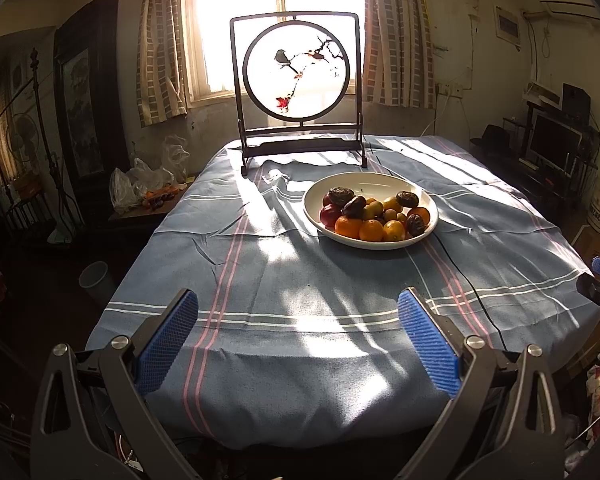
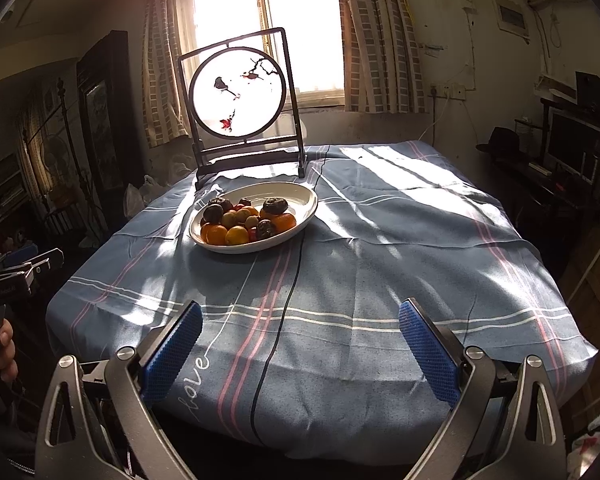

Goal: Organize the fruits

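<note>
A white bowl (image 1: 380, 182) sits on the table past the middle, holding several oranges (image 1: 348, 227), small yellow-green fruits, a red fruit (image 1: 329, 214) and dark wrinkled fruits (image 1: 341, 195). It also shows in the right wrist view (image 2: 300, 196), left of centre. My left gripper (image 1: 298, 304) is open and empty over the table's near edge, well short of the bowl. My right gripper (image 2: 300, 316) is open and empty, also at the near edge, with the bowl ahead and to its left.
A blue striped cloth (image 1: 300, 280) covers the table. A framed round bird screen (image 1: 296, 76) stands behind the bowl at the far edge. A black cable (image 2: 288, 300) runs across the cloth from the bowl toward me. Plastic bags (image 1: 148, 184) lie on a side table at left.
</note>
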`<control>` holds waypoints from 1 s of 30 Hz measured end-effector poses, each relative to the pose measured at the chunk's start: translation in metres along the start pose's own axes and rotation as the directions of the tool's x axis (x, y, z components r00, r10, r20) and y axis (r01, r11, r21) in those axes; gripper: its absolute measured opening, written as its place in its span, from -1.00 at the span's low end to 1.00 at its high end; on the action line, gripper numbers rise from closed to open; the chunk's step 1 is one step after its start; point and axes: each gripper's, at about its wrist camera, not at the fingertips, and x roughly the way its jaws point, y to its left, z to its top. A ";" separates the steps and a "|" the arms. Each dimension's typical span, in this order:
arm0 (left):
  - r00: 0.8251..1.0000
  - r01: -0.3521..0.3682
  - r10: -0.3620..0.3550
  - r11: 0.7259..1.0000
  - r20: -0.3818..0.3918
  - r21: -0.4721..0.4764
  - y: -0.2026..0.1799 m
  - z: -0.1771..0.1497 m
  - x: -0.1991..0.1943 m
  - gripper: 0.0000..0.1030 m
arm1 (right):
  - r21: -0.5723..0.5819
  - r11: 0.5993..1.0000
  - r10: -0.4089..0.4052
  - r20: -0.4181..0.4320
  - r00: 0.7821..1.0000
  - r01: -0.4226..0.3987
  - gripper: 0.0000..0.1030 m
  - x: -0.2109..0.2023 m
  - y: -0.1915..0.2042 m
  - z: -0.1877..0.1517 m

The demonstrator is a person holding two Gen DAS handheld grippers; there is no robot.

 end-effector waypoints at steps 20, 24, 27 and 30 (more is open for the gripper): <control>1.000 0.019 -0.019 1.000 0.018 -0.015 0.004 0.002 -0.002 0.90 | -0.003 1.000 0.001 -0.003 1.000 -0.001 0.92 0.001 0.003 0.000; 0.999 0.013 -0.013 1.000 0.029 -0.002 0.001 0.000 -0.002 0.90 | -0.004 1.000 0.002 -0.007 1.000 -0.002 0.92 0.002 0.004 -0.001; 0.998 -0.013 0.012 1.000 0.068 0.018 -0.003 -0.001 -0.009 0.90 | -0.008 1.000 0.002 -0.009 1.000 -0.003 0.92 0.002 0.006 -0.001; 0.998 -0.021 0.019 1.000 0.065 0.020 -0.003 0.000 -0.009 0.90 | -0.005 1.000 0.003 -0.010 1.000 -0.003 0.92 0.002 0.006 -0.002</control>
